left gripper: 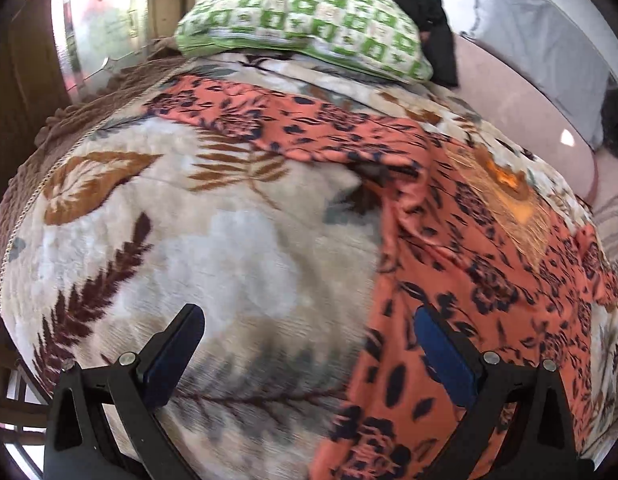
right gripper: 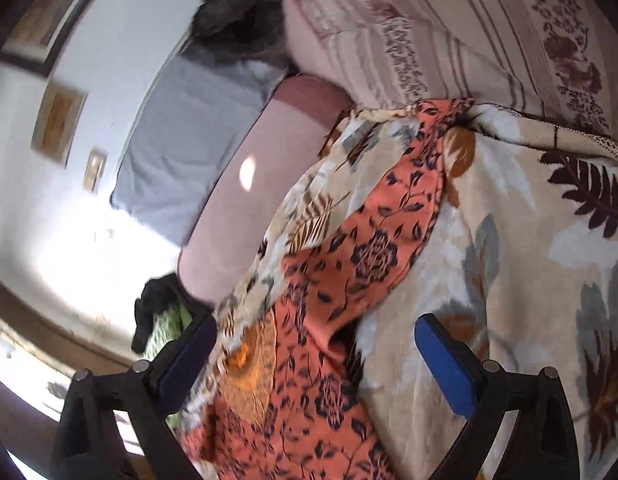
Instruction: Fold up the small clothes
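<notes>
An orange garment with a dark floral print (left gripper: pixel 461 240) lies spread flat on a leaf-patterned blanket (left gripper: pixel 213 240) on a bed. It has a yellow embroidered neck patch (left gripper: pixel 505 192). My left gripper (left gripper: pixel 309 340) is open and empty above the garment's lower left edge. In the right wrist view the same garment (right gripper: pixel 361 248) runs from the far pillow down under my right gripper (right gripper: pixel 317 348), which is open and empty over it. The neck patch (right gripper: pixel 249 364) lies near its left finger.
A green-and-white pillow (left gripper: pixel 305 28) with black clothing (left gripper: pixel 425 4) on it lies at the bed's head. A pink sheet (right gripper: pixel 265 184) and a striped floral pillow (right gripper: pixel 449 32) border the blanket (right gripper: pixel 529 240). A wall with frames (right gripper: pixel 57 120) is beyond.
</notes>
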A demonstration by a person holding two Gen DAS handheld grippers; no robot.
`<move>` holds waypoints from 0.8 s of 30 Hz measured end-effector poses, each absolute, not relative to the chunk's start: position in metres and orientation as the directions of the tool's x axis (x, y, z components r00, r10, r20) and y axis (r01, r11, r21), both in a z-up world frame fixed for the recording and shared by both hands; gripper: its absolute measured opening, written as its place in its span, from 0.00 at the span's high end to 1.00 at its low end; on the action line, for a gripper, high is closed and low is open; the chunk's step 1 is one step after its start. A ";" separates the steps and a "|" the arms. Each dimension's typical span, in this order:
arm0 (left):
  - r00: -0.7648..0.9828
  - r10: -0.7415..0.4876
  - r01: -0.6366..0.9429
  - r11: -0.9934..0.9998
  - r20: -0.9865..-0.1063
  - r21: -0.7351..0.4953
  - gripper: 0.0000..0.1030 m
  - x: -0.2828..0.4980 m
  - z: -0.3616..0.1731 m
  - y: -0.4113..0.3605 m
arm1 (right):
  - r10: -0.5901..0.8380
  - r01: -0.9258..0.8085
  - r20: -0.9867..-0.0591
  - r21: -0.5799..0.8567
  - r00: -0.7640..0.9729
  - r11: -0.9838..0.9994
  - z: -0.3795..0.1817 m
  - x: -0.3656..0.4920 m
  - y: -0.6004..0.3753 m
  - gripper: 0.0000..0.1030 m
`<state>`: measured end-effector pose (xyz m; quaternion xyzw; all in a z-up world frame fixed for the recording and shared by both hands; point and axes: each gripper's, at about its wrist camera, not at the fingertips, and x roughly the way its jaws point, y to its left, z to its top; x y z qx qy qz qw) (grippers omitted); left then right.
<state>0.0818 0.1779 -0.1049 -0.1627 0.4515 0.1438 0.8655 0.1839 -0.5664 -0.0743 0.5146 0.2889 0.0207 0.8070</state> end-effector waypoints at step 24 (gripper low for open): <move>0.574 0.104 -0.550 0.783 -0.812 -0.289 0.00 0.091 -0.139 0.248 | -0.022 0.607 -0.757 0.506 0.653 0.613 -0.131 0.350 -0.621 0.95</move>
